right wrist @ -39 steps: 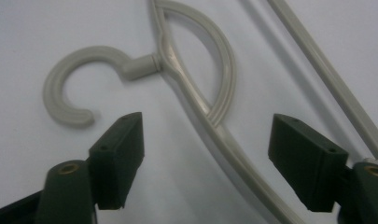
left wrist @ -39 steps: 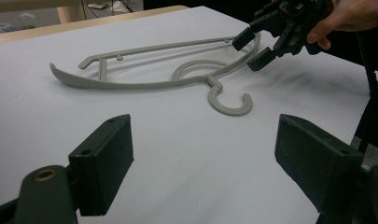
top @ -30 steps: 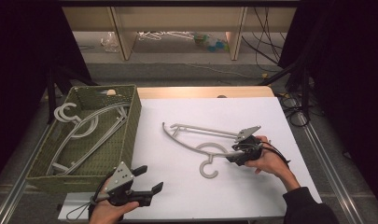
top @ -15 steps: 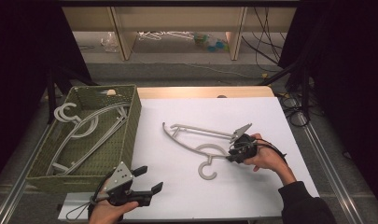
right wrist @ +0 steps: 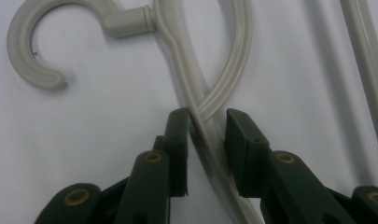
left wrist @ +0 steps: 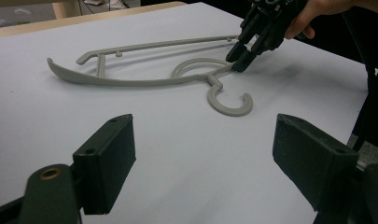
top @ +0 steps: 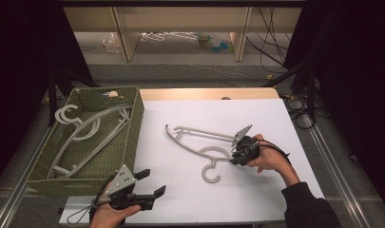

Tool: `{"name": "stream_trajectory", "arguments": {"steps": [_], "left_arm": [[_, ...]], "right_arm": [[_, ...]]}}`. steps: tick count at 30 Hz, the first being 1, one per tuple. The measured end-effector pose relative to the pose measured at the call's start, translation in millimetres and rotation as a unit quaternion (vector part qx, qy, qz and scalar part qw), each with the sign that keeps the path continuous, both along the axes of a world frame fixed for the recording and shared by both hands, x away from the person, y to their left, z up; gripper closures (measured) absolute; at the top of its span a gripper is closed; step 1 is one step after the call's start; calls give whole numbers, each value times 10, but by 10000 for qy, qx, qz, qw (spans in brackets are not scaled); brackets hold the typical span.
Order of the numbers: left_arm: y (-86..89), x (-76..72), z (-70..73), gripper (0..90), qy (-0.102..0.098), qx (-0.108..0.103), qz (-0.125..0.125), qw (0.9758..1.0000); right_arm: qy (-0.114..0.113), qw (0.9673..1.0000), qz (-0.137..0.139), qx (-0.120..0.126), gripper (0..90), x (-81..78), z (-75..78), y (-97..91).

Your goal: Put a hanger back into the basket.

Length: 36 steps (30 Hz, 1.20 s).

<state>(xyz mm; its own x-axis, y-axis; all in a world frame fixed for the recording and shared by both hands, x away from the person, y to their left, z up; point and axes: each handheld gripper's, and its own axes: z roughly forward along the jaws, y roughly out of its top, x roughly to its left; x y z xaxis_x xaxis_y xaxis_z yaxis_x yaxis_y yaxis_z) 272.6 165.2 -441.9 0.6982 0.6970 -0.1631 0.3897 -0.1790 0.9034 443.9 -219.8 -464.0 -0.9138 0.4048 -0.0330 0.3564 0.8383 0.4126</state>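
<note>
Right gripper fingers closing in since earlier frame, now straddling hanger arm on white surface; pad contact uncertain. Left gripper idling, fingers spread. Next: finishing pinch, lifting hanger toward basket.

Table: white top, wooden far edge.
On it, middle: one grey hanger, lying flat.
On it, left edge: green woven basket holding more hangers.

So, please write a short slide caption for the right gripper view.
Right gripper jaws closing around the grey hanger on the white table.
</note>
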Motion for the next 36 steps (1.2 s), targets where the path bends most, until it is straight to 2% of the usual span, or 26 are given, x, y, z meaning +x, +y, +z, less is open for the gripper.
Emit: {"name": "stream_trajectory", "arguments": {"steps": [2, 3, 11, 14, 18, 19, 21, 22, 24, 25, 27, 28, 30, 31, 36], "left_arm": [[7, -1, 2, 211, -4, 1, 2, 10000], [16, 9, 5, 210, -73, 60, -64, 9999], [18, 10, 4, 212, -51, 51, -60, 10000], [18, 11, 3, 213, -2, 27, -24, 10000], [17, 27, 0, 214, -17, -6, -11, 10000], [18, 40, 3, 214, -4, 35, -5, 10000], [-12, 64, -11, 219, 140, -99, 62, 9998], [-23, 76, -15, 219, 103, -69, 26, 9999], [-59, 109, -21, 220, 38, 86, 18, 10000], [-76, 122, -20, 222, 21, 134, 32, 9999], [-115, 166, -20, 223, -66, 212, 8, 9998], [-135, 180, -18, 228, -96, 239, 20, 9997], [-184, 226, -18, 237, -197, 416, -3, 9989], [-211, 254, -24, 241, -208, 470, -41, 9987], [-359, 393, -88, 249, -155, 638, -146, 9977]], "right_arm": [[32, 10000, 23, -53, 725, 8, 5, 17], [67, 9999, 27, -91, 731, 9, 12, 24], [63, 9995, 233, -190, 804, -4, 21, 52], [-23, 9988, 440, -232, 817, -18, 27, 60], [-62, 9980, 569, -264, 819, -34, 38, 57], [-51, 9976, 648, -231, 820, -45, 45, 50], [-57, 9966, 793, -195, 820, -55, 60, 30], [28, 9963, 830, -210, 820, -60, 71, 22], [-36, 9963, 847, -172, 820, -76, 84, 11], [-70, 9954, 957, -69, 820, -99, 117, 3], [-51, 9949, 1002, -34, 821, -113, 130, 7], [-148, 9933, 1143, -24, 821, -150, 162, 21], [-107, 9921, 1250, 38, 822, -189, 188, 40], [-136, 9905, 1368, 73, 821, -216, 203, 58], [-65, 9871, 1593, 155, 822, -309, 252, 95]]}}
